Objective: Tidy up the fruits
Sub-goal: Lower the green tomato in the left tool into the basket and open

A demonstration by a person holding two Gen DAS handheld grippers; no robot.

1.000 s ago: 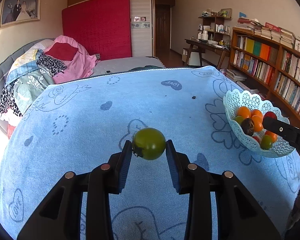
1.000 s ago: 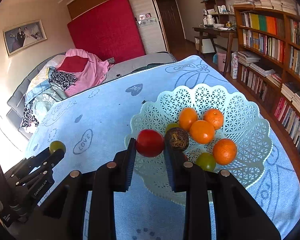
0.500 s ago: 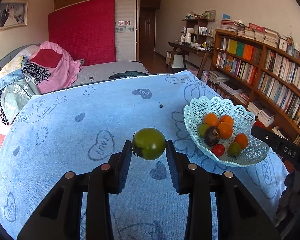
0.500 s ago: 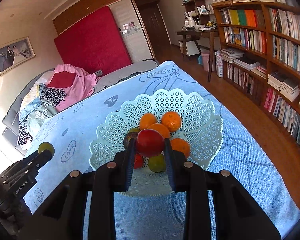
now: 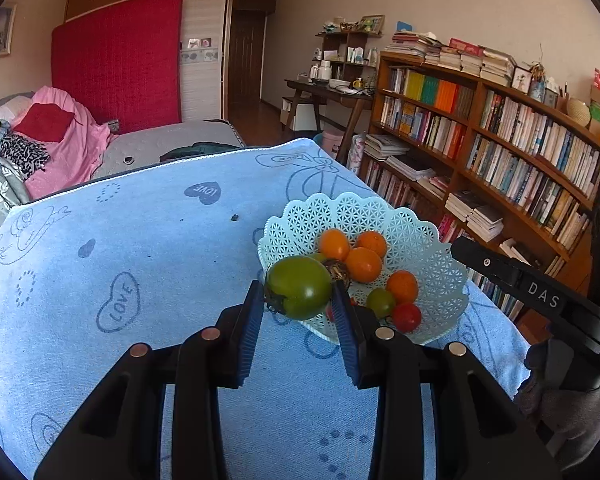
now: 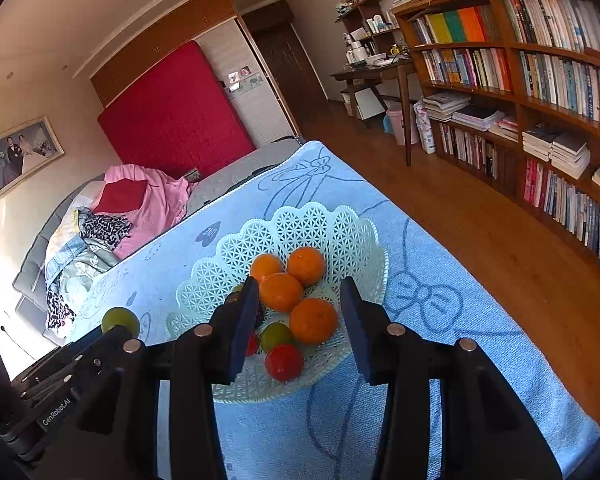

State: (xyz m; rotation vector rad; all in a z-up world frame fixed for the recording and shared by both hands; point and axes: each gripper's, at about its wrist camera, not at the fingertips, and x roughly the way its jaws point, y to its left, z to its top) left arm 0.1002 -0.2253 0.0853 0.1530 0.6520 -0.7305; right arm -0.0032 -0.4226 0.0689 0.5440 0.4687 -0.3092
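Observation:
My left gripper [image 5: 298, 300] is shut on a green tomato [image 5: 299, 286] and holds it just in front of the near left rim of the pale green lattice basket [image 5: 432, 240]. That held green tomato [image 6: 120, 320] and the left gripper also show at the lower left of the right wrist view. My right gripper [image 6: 298, 292] hangs over the basket [image 6: 340, 220] with its jaws opening and nothing between the pads. A red tomato [image 6: 284, 362] lies in the basket's near side, beside several oranges [image 6: 313, 321], a small green fruit [image 6: 276, 336] and a dark fruit [image 5: 337, 269].
The basket stands on a table under a blue towel [image 5: 140, 248] with heart and bow prints, near its right edge. Wooden floor [image 6: 480, 216] and a long bookshelf [image 6: 540, 80] lie to the right. A bed with heaped clothes [image 5: 52, 140] is behind the table.
The right gripper's jaws have parted and the red tomato it held now lies in the basket. The left gripper has carried the green tomato rightward, close to the basket.

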